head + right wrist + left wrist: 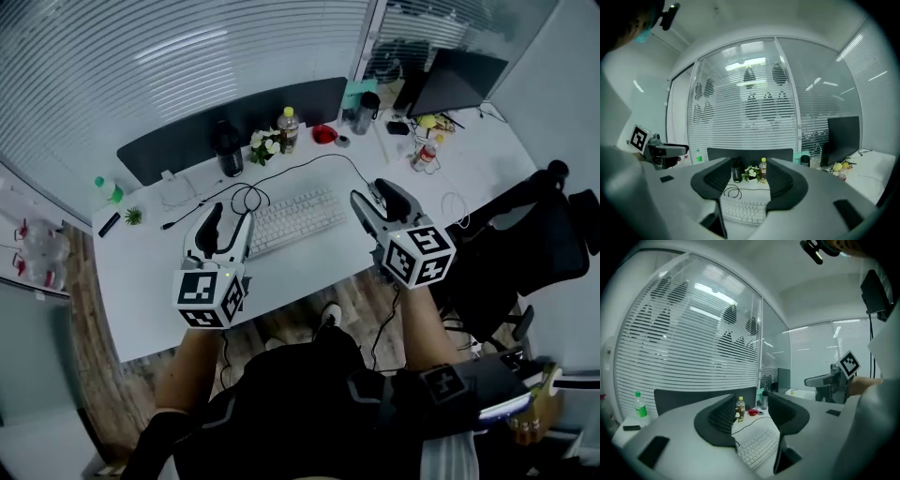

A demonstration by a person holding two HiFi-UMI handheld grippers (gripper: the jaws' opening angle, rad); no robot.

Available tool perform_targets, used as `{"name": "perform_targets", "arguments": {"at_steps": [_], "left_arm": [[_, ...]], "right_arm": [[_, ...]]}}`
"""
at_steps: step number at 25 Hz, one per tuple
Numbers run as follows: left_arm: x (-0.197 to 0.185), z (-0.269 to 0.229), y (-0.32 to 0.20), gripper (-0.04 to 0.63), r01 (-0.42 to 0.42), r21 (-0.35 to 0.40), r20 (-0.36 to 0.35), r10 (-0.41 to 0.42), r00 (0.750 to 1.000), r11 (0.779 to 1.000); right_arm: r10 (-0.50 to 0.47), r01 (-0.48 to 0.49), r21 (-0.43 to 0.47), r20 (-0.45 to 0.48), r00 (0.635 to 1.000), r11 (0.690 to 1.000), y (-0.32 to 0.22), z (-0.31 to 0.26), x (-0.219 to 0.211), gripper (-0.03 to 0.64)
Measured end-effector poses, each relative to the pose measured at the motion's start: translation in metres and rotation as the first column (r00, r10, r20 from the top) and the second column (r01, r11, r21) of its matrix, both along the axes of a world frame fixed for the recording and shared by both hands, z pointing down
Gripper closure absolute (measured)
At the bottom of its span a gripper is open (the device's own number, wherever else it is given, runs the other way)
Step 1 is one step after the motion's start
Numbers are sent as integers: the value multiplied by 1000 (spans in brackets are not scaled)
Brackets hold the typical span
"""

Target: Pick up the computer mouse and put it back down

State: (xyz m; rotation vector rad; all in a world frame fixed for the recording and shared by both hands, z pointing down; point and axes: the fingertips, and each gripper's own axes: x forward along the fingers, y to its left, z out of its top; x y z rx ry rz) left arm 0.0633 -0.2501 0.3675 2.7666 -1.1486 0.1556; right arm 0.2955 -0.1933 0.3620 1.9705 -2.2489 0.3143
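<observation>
I find no computer mouse in any view. My left gripper [231, 220] hovers over the near part of the white desk [150, 272], left of a white keyboard [292, 222]. It is open, and between the jaws I see only the keyboard [757, 448] far below. My right gripper [375, 194] hangs at the keyboard's right end, also open with nothing between its fingers [780, 180]. In the right gripper view the keyboard [743, 211] lies below and beyond the jaws. Each gripper shows at the edge of the other's view.
Along the back of the desk stand a dark bottle [228, 148], white flowers [263, 143], a yellow-capped bottle [288, 127] and a red bowl [324, 134] before a dark partition [234, 117]. A coiled cable [248, 197] lies behind the keyboard. A monitor [455, 80] and a black chair [544, 234] are on the right.
</observation>
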Motion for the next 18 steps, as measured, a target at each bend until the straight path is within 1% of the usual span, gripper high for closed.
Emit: {"name": "perform_targets", "arguments": {"at_steps": [1,2,5,7,9,12,16,18], "left_arm": [[-3,-1,1,378,14,-2,-9,-14,1000,1000],[-5,1,3,393,26,-8,-14,-26,1000,1000],[-7,5,9,393,52,-29,-21,-53,998,998],[-5,2,13,394,63,-24,-21,-64,998,998],[-1,-4,16,394,77,-13,-18,-77,997,997],[3,-15,19,396,107,-6,-23,-107,994,994],[11,-30,24,408,139,1,-37,-138,990,990],[14,-38,26,430,153,7,-40,-152,988,988]], "right_arm": [[4,-4,15,3,1000,1000,2,-2,0,395],[4,-5,23,11,1000,1000,4,-2,1,400],[-36,35,22,16,999,999,7,-3,-2,407],[-69,69,27,10,998,997,7,-6,-2,419],[-95,94,39,24,995,995,6,-13,2,433],[-134,132,53,27,991,990,2,-23,9,473],[-182,179,65,45,982,982,-2,-34,20,496],[-199,196,71,47,979,978,-3,-39,23,518]]}}
